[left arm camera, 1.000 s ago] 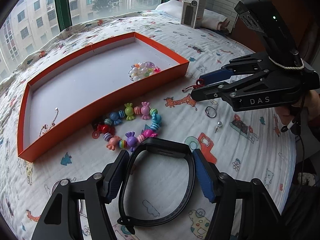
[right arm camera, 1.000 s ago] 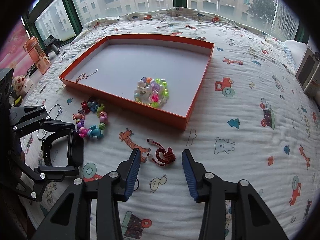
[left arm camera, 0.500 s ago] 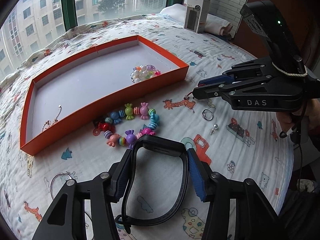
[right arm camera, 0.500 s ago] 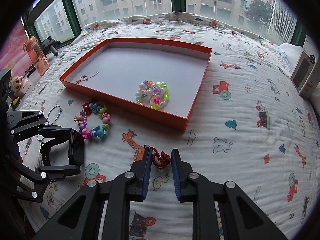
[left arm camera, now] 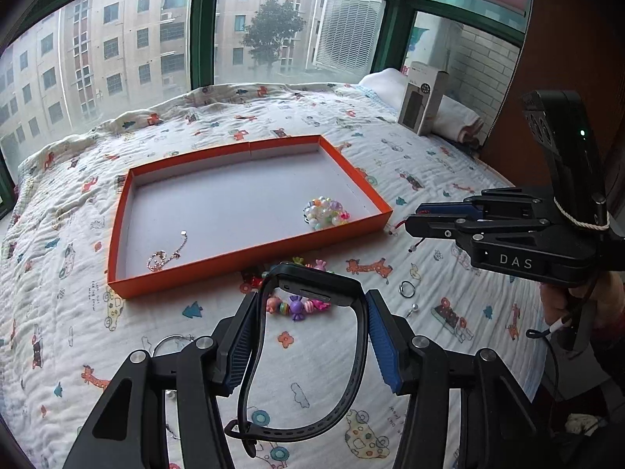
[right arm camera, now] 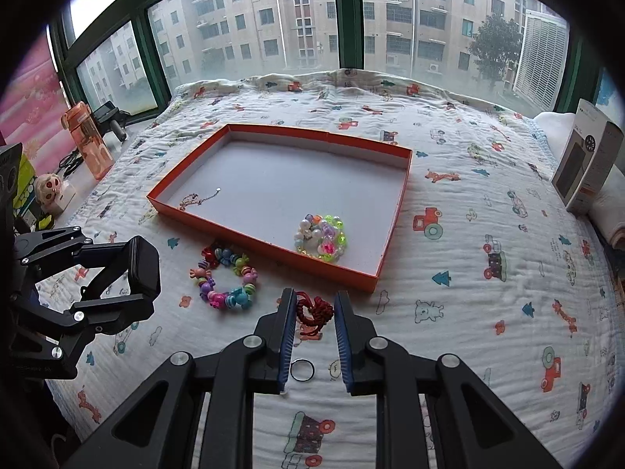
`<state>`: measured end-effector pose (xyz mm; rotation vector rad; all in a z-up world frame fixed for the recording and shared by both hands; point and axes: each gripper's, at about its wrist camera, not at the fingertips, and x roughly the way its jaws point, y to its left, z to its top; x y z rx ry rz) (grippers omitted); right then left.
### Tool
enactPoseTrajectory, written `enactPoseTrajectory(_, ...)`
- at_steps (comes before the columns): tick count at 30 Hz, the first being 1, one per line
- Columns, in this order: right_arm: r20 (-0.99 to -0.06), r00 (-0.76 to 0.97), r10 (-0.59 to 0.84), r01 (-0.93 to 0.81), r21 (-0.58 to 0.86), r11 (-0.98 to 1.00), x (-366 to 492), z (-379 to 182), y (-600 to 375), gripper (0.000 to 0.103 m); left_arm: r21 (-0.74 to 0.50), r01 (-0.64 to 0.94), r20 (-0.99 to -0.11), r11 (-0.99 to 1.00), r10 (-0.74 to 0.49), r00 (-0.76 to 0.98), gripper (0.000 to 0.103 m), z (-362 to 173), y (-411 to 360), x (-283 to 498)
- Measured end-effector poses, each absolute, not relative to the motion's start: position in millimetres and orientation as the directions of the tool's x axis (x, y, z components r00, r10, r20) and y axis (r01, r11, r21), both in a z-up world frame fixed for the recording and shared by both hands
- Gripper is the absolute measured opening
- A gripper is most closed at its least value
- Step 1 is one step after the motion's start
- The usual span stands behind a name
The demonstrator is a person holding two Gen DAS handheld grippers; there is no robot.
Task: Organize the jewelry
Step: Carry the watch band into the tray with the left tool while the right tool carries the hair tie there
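1. A bed [right arm camera: 468, 312] covered by a white quilt printed with small cartoon animals and vehicles fills the middle of both views.
2. A shallow orange tray [right arm camera: 394, 211] is laid on the quilt at the centre of the frame.
3. A bracelet of candy-shaped beads [right arm camera: 226, 277] is seen on the quilt just below the tray's lower left edge.
4. A thin metal ring [right arm camera: 302, 370] is found on the quilt near the bottom centre.
5. A small pearl-headed pin [left arm camera: 412, 308] is seen right of centre in the left wrist view, just below the ring.
6. A wire hoop [left arm camera: 172, 342] lies lower left there.
7. A grey and white box [right arm camera: 590, 164] stands at the right edge, against a folded white towel [right arm camera: 613, 211].
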<state>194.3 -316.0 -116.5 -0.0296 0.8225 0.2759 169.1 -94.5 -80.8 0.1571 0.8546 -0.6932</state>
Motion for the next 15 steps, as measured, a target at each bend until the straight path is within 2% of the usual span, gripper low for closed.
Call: enactPoseTrajectory(15, -0.625, 0.742, 0.243, -0.243, 0.087, 0.966, 208.7, -71.0, -302.4, 0.023, -0.158, 0.476, -0.62, 0.865, -0.462, 0.635, 0.057, -11.1, -62.6, 211.3)
